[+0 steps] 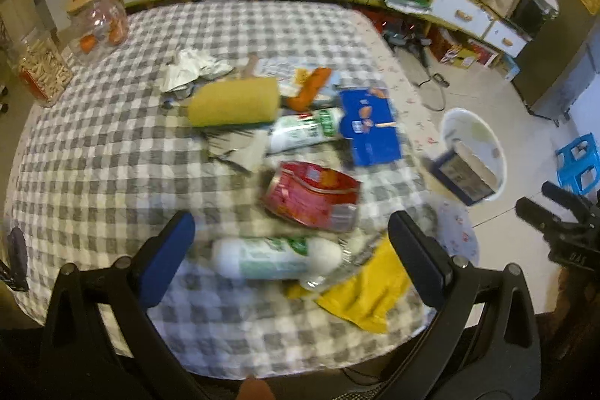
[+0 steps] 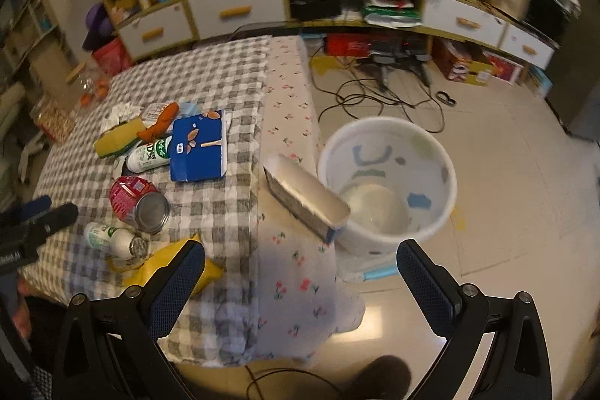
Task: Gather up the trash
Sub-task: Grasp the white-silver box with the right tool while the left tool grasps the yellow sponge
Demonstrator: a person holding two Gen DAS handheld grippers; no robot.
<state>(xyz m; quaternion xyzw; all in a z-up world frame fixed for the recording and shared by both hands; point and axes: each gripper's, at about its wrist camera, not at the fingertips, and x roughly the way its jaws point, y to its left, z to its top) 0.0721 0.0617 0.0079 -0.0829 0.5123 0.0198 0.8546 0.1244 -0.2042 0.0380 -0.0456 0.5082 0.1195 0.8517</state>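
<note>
Both fingers point(image 1: 420, 257) spread above trash-strewn table point(image 1: 112, 145)

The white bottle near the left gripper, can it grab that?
Probably yes. The left gripper is open, and the white bottle lies right between its fingers on the table, with nothing covering it.

We see a cluttered home living room: a checkered-cloth table point(image 1: 112, 152), shelves with drawers point(image 2: 232, 10), a stool point(image 1: 577, 162), and cables point(image 2: 375, 96) across the tiled floor.
</note>
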